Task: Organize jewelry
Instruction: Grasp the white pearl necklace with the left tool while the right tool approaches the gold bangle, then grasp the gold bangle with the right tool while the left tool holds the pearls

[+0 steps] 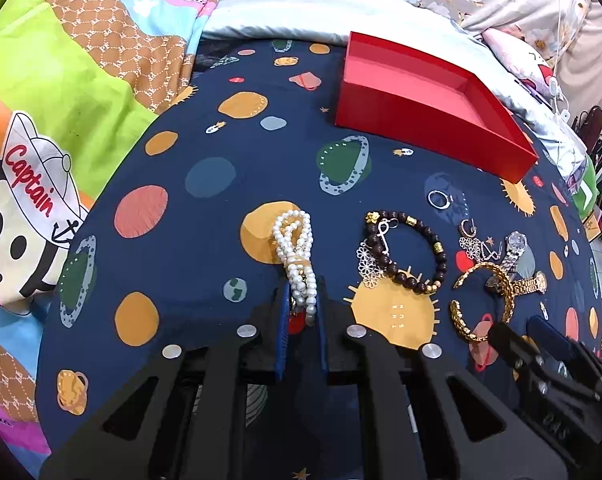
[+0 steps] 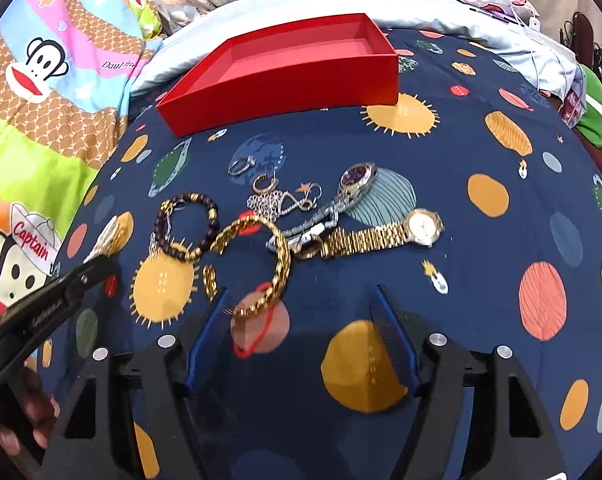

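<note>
My left gripper (image 1: 301,292) is shut on a white pearl necklace (image 1: 295,240) that lies on the navy planet-print cloth. To its right lie a dark bead bracelet (image 1: 405,252), a gold chain bracelet (image 1: 485,300), a silver ring (image 1: 439,199), silver earrings and two watches. My right gripper (image 2: 301,300) is open just short of the gold chain bracelet (image 2: 269,260), whose near end lies by the left finger. A gold watch (image 2: 385,232) and a silver watch (image 2: 347,192) lie beyond. An open, empty red box (image 1: 421,108) sits at the back, also in the right wrist view (image 2: 285,76).
Cartoon-print bedding (image 1: 61,100) lies to the left and a pale blue pillow (image 1: 293,12) behind the box. The right gripper's tip (image 1: 513,344) shows in the left wrist view at lower right; the left gripper (image 2: 41,308) shows at the right wrist view's left edge.
</note>
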Available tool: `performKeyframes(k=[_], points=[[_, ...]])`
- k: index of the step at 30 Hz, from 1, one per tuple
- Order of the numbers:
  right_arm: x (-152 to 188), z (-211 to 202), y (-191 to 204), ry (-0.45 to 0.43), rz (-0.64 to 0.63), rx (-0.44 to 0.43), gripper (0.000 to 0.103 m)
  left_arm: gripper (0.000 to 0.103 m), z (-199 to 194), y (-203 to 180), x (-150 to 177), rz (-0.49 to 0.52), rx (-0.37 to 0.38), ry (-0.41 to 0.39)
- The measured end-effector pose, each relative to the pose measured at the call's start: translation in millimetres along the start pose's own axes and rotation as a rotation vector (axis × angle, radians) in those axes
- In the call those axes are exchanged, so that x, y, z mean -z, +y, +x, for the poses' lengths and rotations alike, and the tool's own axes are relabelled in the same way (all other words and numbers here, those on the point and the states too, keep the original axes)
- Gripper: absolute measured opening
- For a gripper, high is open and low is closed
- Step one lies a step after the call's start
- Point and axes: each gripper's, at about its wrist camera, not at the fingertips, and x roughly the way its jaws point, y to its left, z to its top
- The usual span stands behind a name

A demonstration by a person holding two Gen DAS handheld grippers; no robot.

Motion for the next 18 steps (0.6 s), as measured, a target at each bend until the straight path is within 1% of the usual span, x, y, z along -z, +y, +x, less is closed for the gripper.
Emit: performKeyframes(k=[2,4,11,18], points=[[-0.8,-1.7,3.0,-0.008,-0.007,0.001,0.069,0.011,-1.0,2.0,-0.1,0.004,-0.010,-0.005],[1.1,-3.1,11.7,-0.020,-0.039,0.013,0.069,0.011,-1.8,3.1,-0.2,0.001,-0.006,-0.007],[5.3,6.9,27.0,-0.012,-0.099,0.036,0.073,0.011,-0.8,3.9,1.8,0.005,-0.001,0.001],[4.3,16.9,37.2,-0.041,-0.162,0.097,0.074,0.011,0.8,5.7,3.1,0.003,0.006,0.009]])
